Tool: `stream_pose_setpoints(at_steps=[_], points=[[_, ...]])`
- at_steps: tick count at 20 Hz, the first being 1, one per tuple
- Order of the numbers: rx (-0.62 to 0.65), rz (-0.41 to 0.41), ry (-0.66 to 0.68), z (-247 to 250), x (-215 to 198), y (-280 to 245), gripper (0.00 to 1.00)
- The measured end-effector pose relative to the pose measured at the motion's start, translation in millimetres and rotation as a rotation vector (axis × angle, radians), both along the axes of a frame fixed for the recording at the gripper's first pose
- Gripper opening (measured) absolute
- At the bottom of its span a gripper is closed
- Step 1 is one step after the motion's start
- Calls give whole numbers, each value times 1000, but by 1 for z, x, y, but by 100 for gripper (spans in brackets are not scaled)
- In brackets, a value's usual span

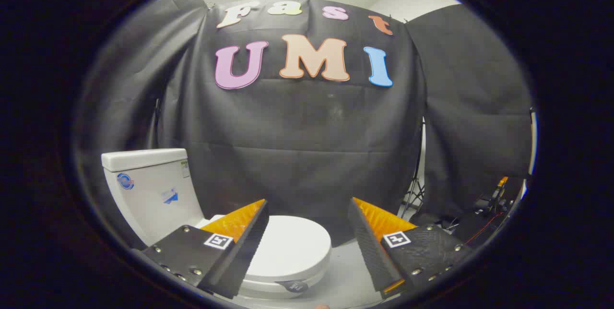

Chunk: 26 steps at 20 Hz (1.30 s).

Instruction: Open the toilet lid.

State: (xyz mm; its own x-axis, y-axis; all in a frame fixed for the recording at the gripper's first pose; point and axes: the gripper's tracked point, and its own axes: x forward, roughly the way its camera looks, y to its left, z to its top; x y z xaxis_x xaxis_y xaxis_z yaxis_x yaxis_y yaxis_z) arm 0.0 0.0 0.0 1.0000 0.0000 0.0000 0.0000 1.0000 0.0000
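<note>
The gripper (307,232) is held open, its two fingers (240,251) spread wide apart with nothing between the pads. The toilet lid (290,246) is seen closed, lying flat on the bowl just beyond and below the left finger, partly covered by it. The white tank (146,189) is found to the far left, against the black cloth wall (307,146). A tripod (416,189) is visible at the far right.

White toilet (283,251) stands on seemingly pale floor (343,285).
</note>
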Motion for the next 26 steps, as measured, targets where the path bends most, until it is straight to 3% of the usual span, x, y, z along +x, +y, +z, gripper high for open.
stream_pose_setpoints(at_steps=[6,8,18,26], points=[[10,21,56,-34,3,4,98],[14,-11,71,-45,5,-5,98],[-57,19,88,-48,9,-9,98],[17,13,157,-68,16,-23,98]])
